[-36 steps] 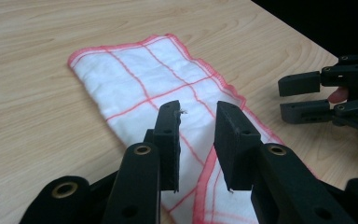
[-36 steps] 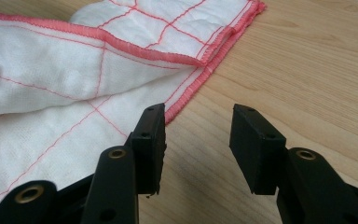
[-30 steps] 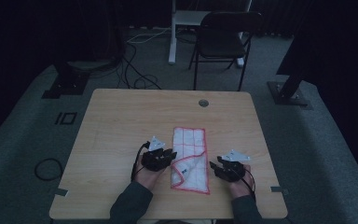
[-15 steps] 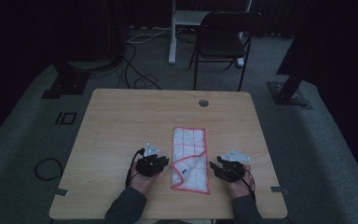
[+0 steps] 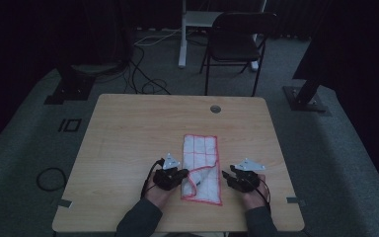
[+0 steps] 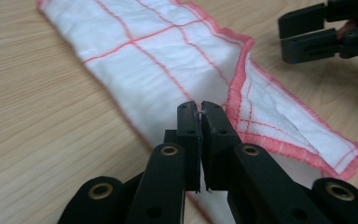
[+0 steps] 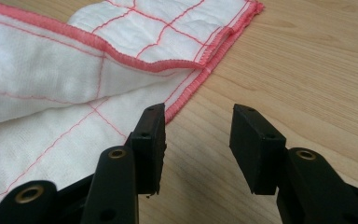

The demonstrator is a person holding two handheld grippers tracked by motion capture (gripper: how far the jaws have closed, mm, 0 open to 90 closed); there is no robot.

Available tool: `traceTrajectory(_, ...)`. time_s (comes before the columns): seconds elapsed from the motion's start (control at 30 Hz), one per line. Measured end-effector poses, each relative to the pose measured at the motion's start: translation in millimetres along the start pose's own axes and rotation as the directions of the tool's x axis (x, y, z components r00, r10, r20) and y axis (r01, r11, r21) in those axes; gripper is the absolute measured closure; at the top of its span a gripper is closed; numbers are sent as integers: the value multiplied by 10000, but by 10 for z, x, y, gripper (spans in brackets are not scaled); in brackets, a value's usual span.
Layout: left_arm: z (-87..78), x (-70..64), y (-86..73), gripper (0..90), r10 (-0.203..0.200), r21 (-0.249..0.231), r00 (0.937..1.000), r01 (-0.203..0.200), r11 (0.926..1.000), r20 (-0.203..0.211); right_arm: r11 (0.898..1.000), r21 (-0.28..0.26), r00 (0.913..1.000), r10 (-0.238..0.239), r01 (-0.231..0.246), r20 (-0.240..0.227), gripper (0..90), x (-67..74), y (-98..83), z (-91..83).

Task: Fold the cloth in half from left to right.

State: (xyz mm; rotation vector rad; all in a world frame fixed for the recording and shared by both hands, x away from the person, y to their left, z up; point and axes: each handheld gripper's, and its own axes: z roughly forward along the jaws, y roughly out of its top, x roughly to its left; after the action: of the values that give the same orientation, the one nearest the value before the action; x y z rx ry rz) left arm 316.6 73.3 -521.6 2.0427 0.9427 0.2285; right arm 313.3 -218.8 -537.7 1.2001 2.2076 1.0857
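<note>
- The cloth (image 5: 201, 168), white with red grid lines and a red hem, is laid flat on the tabletop (image 5: 128, 143), its long axis running away from the person, with both tongs at its near end.
- The left tongs (image 5: 173, 177) are set at the cloth's near left edge; their jaws have just been closing and are now pressed together, and in the left gripper view (image 6: 200, 121) a sliver of white fabric is seen pinched between the tips.
- Just past those tips a corner of the cloth is already turned over, so that a folded flap (image 6: 279, 116) lies diagonally toward the right tongs.
- The right tongs (image 5: 234, 178) are held just off the cloth's near right edge, jaws spread about halfway and nothing between them.
- In the right gripper view (image 7: 198, 140) the red hem (image 7: 186, 95) is seen running right up to the left jaw, while bare wood lies in the gap and under the right jaw.
- The coming move is judged to turn on this offset: the cloth lies to the left of the right tongs' gap, so a small shift toward the hem would be needed before a pinch.
- The left tongs are the nearer, being already on the cloth; the far end lies well ahead of both.
</note>
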Motion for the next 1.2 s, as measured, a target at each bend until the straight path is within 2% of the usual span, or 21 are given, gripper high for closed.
traceTrajectory(0.37, 85, -167, -27, 850, 352, 190, 9987, -359, 9992, 361, 10000, -66, 9999, 66, -66, 78, 556, -17, -2, -11)
traceTrajectory(0.53, 115, -176, -38, 844, 402, 312, 9985, -414, 9987, 376, 9999, -90, 9999, 103, -102, 118, 556, -25, -3, -14)
traceTrajectory(0.83, 78, -93, -22, 826, 284, 145, 9996, -285, 9995, 66, 9999, -61, 9999, 116, -115, 118, 556, -28, -4, -9)
traceTrajectory(1.2, -1, 151, 26, 797, -91, -262, 9984, 77, 9996, -552, 9999, -19, 9999, 111, -111, 73, 556, -27, -1, 11)
